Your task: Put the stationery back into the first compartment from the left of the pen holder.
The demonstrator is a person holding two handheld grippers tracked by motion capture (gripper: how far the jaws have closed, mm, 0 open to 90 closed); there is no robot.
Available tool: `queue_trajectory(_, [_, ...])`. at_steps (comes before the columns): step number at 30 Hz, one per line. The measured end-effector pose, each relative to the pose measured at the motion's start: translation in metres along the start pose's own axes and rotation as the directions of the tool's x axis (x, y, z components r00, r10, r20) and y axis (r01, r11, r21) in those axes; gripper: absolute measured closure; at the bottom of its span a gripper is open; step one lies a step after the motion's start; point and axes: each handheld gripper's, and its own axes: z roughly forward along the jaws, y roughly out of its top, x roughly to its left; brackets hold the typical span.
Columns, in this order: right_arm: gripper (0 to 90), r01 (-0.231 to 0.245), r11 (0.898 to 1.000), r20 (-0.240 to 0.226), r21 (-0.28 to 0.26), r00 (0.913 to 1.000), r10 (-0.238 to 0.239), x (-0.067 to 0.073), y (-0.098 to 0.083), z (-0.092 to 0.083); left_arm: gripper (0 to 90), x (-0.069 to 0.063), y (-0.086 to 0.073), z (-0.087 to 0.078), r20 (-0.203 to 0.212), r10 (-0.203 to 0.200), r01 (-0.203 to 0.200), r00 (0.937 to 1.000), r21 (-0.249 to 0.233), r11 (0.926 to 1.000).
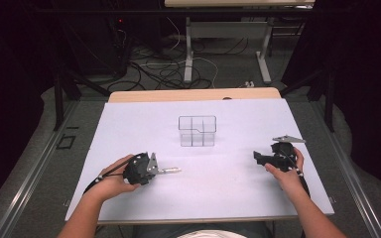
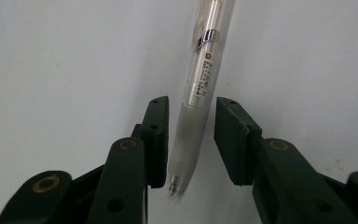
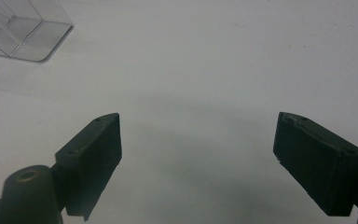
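Your left tool [image 2: 191,140] sits part-open around the pen [image 2: 193,116], seemingly not gripping; your right tool [image 3: 198,158] gapes wide, holding nothing.

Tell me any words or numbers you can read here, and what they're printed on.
Pen: a printed label with small dark lines of text and a tiny yellowish square mark runs along its clear barrel, too small and blurred to read.
Clear organizer: no lettering.
Hand-held grippers and white table sheet: no writing to be made out.

Both forearms reach in from the near edge, the left gripper [image 1: 151,168] low at near left with jaws narrowly parted, the right gripper [image 1: 259,157] at near right spread wide.
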Motion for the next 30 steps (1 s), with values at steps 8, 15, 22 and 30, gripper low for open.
queue_trajectory(8, [14.9,0.003,1.0,0.0,-0.001,1.0,-0.003,0.0,0.0003,-0.0003,70.5,-0.0017,0.0006,0.0036,0.001,0.046,-0.046,0.999,0.014,0.9989])
queue_trajectory(15, [14.9,0.004,1.0,0.001,0.0,1.0,-0.004,-0.0002,0.0006,-0.0006,76.0,-0.0051,0.0029,0.0041,-0.034,0.099,-0.097,0.9945,0.035,0.9946])
queue_trajectory(22, [14.9,0.003,1.0,0.002,-0.002,1.0,-0.003,-0.0002,0.0005,-0.0008,79.3,-0.0055,0.0022,0.0034,-0.043,0.122,-0.12,0.9916,0.032,0.9922])
queue_trajectory(30, [14.9,0.005,1.0,0.0,-0.001,1.0,-0.005,0.0005,0.0004,-0.0005,80.0,-0.004,0.0013,0.0032,-0.034,0.119,-0.118,0.9924,0.026,0.9927])
